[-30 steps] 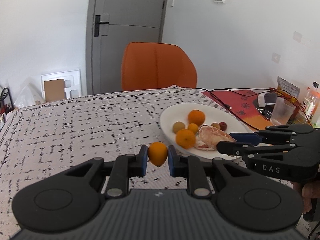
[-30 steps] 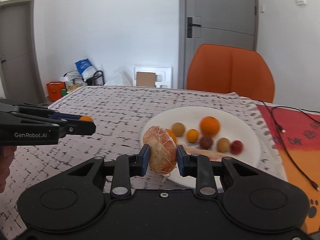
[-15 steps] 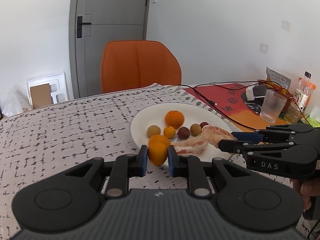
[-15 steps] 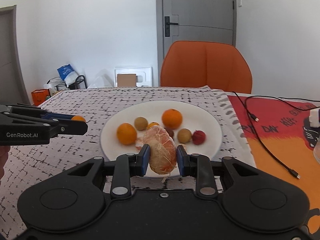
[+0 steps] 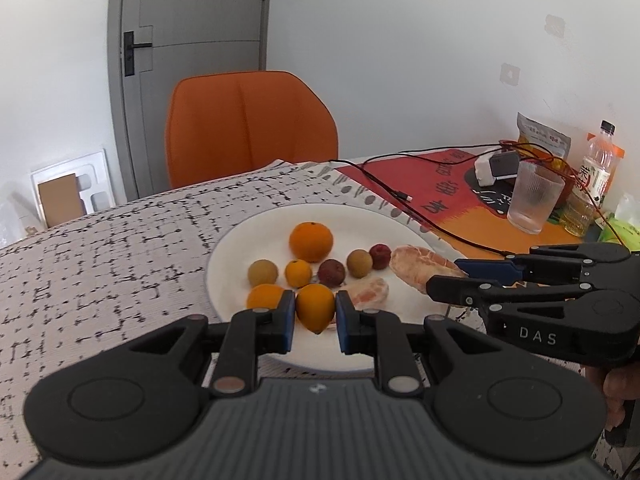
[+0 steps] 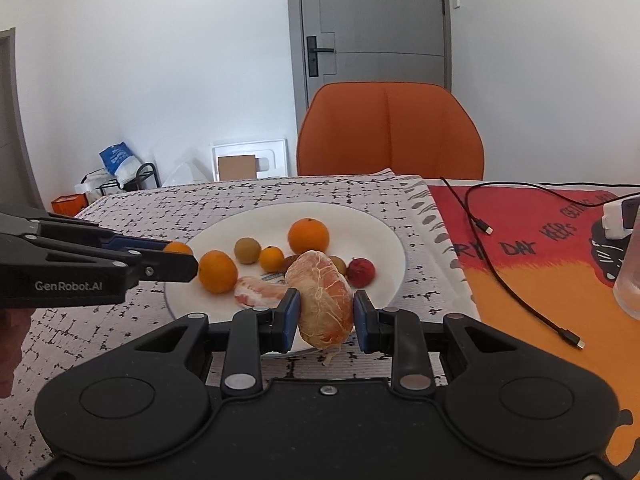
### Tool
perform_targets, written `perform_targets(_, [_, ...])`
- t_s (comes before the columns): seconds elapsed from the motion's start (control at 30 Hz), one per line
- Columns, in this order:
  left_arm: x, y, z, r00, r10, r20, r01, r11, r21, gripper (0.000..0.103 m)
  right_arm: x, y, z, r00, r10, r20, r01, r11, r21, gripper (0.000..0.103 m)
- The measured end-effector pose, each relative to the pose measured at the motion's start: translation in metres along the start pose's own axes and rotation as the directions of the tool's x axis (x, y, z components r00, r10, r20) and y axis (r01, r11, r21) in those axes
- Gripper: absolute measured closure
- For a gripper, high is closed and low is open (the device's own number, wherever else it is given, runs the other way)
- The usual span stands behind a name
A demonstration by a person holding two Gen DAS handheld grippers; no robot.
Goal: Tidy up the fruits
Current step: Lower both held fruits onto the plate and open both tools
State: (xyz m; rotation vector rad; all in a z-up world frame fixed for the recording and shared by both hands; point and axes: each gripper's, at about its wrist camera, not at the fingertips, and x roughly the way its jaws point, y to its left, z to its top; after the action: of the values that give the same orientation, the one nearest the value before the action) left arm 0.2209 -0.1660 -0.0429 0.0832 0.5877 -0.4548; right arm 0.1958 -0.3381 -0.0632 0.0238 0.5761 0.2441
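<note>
My left gripper (image 5: 315,322) is shut on a small orange citrus fruit (image 5: 315,307) and holds it over the near rim of the white plate (image 5: 240,236). My right gripper (image 6: 323,320) is shut on a peeled pomelo segment (image 6: 323,300), held above the plate's near edge (image 6: 384,236). The plate holds a large orange (image 5: 311,241), smaller oranges, brown longans, red fruits and another pomelo piece (image 5: 368,293). The right gripper shows at the right in the left wrist view (image 5: 444,280); the left gripper shows at the left in the right wrist view (image 6: 176,260).
An orange chair (image 5: 248,128) stands behind the table. A red-orange mat (image 6: 540,248) to the right carries a black cable (image 6: 500,276), a glass (image 5: 534,196), a bottle (image 5: 596,176) and a snack bag (image 5: 542,140). The patterned tablecloth (image 5: 100,248) stretches left.
Both grippers have moved toward the plate with their fruit. The left one went from the tablecloth to over the plate's near rim. The right one shifted right and closer.
</note>
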Motion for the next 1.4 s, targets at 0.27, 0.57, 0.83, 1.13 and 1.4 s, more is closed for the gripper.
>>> perform_targets(0.27, [0.014,-0.009,0.001,0.999,-0.011,-0.039,0.012,1.0,0.019,0.079,0.005,-0.007,-0.001,1.0,-0.015,-0.01,0.015,1.0,0.019,0.076])
perform_targets(0.57, [0.003,0.006,0.0,0.999,0.017,-0.043,-0.018,1.0,-0.006,0.069,0.009,-0.006,0.001,1.0,-0.026,-0.002,0.026,0.999,0.022,0.077])
perform_targets(0.83, [-0.014,0.022,-0.004,0.997,0.064,-0.033,-0.065,0.997,-0.036,0.058,0.011,-0.004,0.007,0.999,-0.047,-0.001,0.047,0.999,0.014,0.08])
perform_targets(1.13, [-0.036,0.034,-0.01,0.995,0.095,-0.012,-0.096,0.994,-0.052,0.056,0.023,-0.002,0.009,0.996,-0.085,-0.011,0.085,0.996,0.01,0.083])
perform_targets(1.4, [-0.049,0.048,-0.015,0.992,0.122,-0.006,-0.123,0.988,-0.091,0.056,0.013,0.004,0.011,0.998,-0.055,-0.009,0.055,0.998,0.003,0.075])
